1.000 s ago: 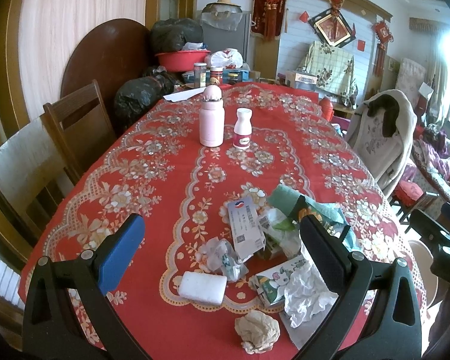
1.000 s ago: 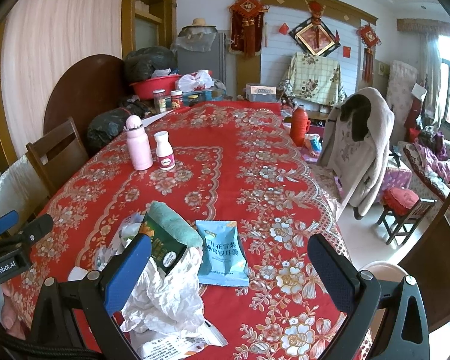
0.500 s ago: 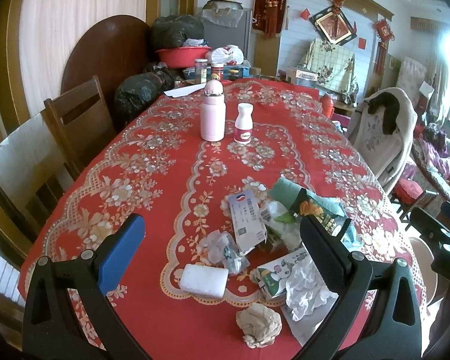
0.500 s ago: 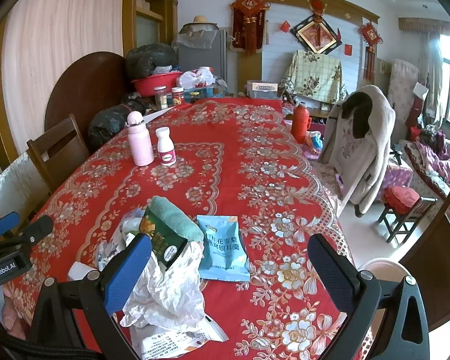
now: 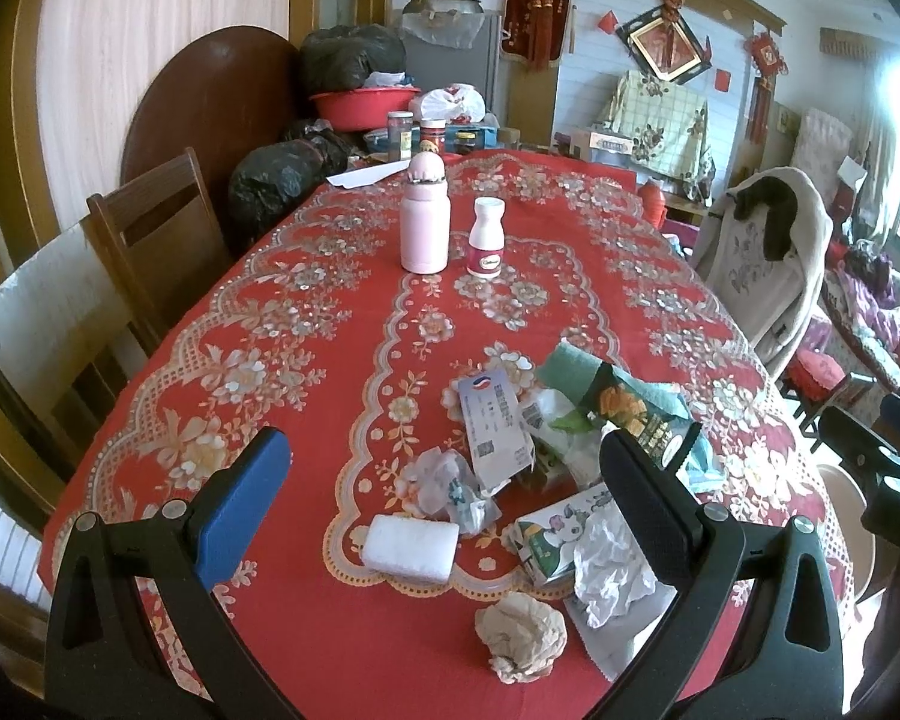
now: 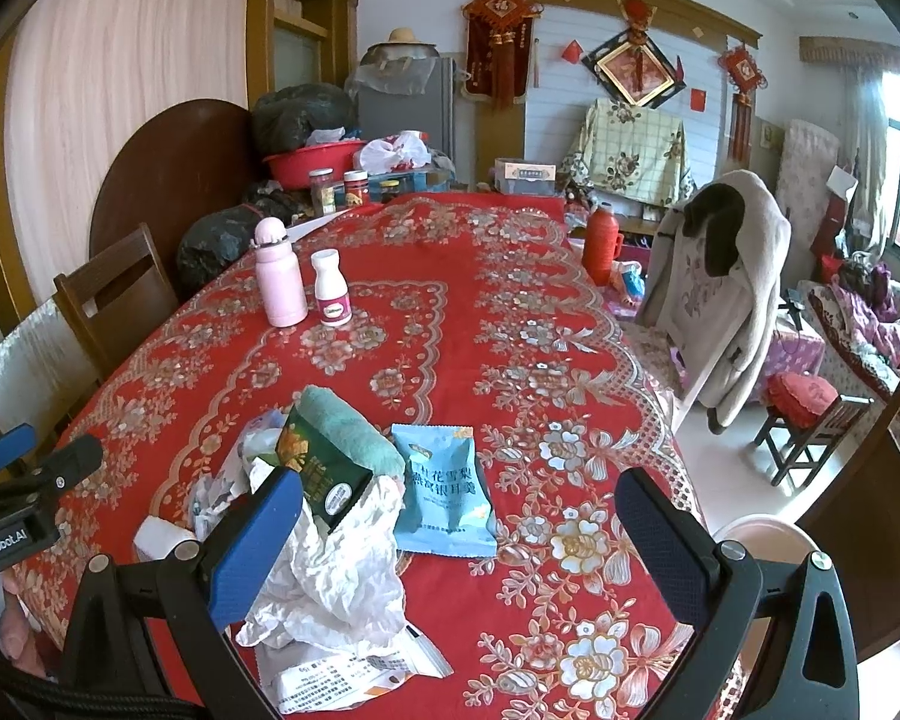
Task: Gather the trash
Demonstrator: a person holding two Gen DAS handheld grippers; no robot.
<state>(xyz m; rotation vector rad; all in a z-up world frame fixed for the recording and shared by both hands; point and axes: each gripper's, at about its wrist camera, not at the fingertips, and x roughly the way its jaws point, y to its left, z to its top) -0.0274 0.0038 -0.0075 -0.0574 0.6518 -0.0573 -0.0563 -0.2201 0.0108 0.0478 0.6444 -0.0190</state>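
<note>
Trash lies in a heap at the near end of a red flowered tablecloth (image 5: 342, 324). In the left wrist view I see a brown paper ball (image 5: 522, 636), a white foam block (image 5: 411, 546), a crumpled clear wrapper (image 5: 453, 480), a white printed packet (image 5: 492, 420), a green snack bag (image 5: 630, 408) and white crumpled paper (image 5: 612, 570). My left gripper (image 5: 444, 504) hangs open above them, holding nothing. The right wrist view shows a light blue snack packet (image 6: 447, 492), the green snack bag (image 6: 321, 468) and white crumpled paper (image 6: 342, 576). My right gripper (image 6: 459, 534) is open over the blue packet.
A pink flask (image 5: 424, 222) and a white pill bottle (image 5: 487, 237) stand mid-table. Wooden chairs (image 5: 150, 240) line the left side; a chair draped with a coat (image 6: 726, 294) stands right. Jars, a red basin (image 6: 312, 162) and black bags crowd the far end. A pale bin rim (image 6: 768, 534) shows below the table's right edge.
Both grippers have drawn slightly back and up from the trash heap, so the table sits a little lower in each view. Nothing was taken hold of; both stay open.
</note>
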